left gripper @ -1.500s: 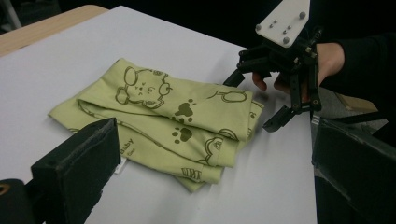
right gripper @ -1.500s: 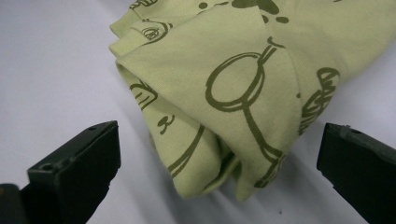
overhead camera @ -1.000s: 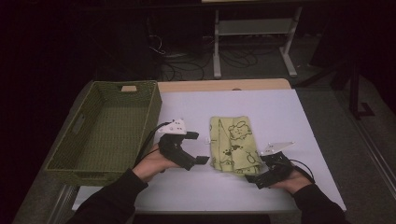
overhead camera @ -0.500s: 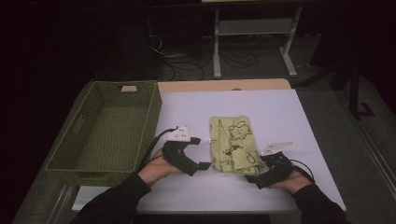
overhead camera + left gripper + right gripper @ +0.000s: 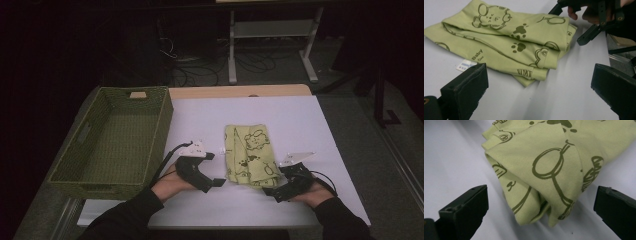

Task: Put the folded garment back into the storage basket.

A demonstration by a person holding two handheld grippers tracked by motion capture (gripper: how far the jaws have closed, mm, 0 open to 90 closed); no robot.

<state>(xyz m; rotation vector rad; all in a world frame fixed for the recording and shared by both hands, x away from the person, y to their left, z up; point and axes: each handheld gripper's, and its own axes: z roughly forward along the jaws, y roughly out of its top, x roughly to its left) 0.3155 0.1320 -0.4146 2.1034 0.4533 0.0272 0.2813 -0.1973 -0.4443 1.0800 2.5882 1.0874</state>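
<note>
Compared with a second ago, your left gripper (image 5: 216,182) is sitting a touch lower and closer to the near corner of the folded green cloth (image 5: 249,156), while the right gripper (image 5: 270,192) is parked about where it was.

From the high view, the cloth is lying folded in the middle of the white table (image 5: 310,125), with the woven green basket (image 5: 85,165) off to its left and well apart. You're flanking the cloth's near edge from both sides, not touching it yet as far as I can tell.

In the left gripper view, your jaws are standing wide open with nothing between them — the cloth (image 5: 506,45) is lying just ahead, its white tag (image 5: 465,65) poking out on the near side, and the other gripper (image 5: 589,35) is hovering by the far corner.

In the right gripper view, the jaws are spread just as wide and gripping nothing, with the cloth's rolled corner (image 5: 544,177) sitting right between and a bit beyond them.

What I'd be watching for: those folds are loose and stacked, so if you're closing on just the top layer, the bundle is probably going to unfold as you lift — or one side will drag if the two grabs aren't level.
</note>
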